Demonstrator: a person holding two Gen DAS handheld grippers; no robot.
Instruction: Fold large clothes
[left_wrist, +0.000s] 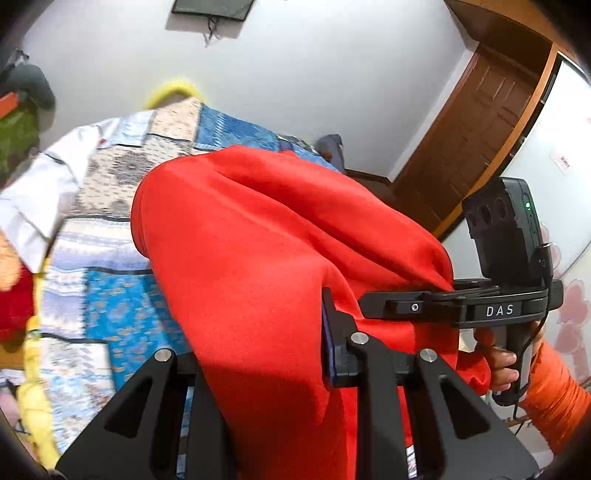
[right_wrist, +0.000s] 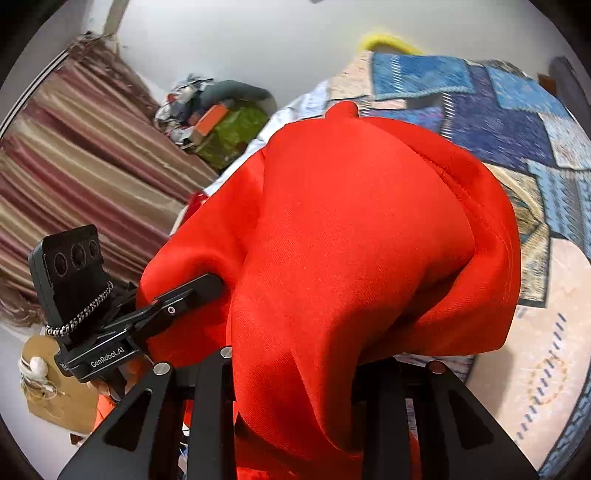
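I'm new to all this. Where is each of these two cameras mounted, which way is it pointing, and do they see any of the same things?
Left wrist view: sits on the left gripper, looking along its fingers at the red garment it grips; the right gripper and the person's right hand show at right.
Right wrist view: sits on the right gripper, facing the same red garment; the left gripper shows at left.
Shared: the garment, the patchwork bedspread beneath, and each other's gripper.
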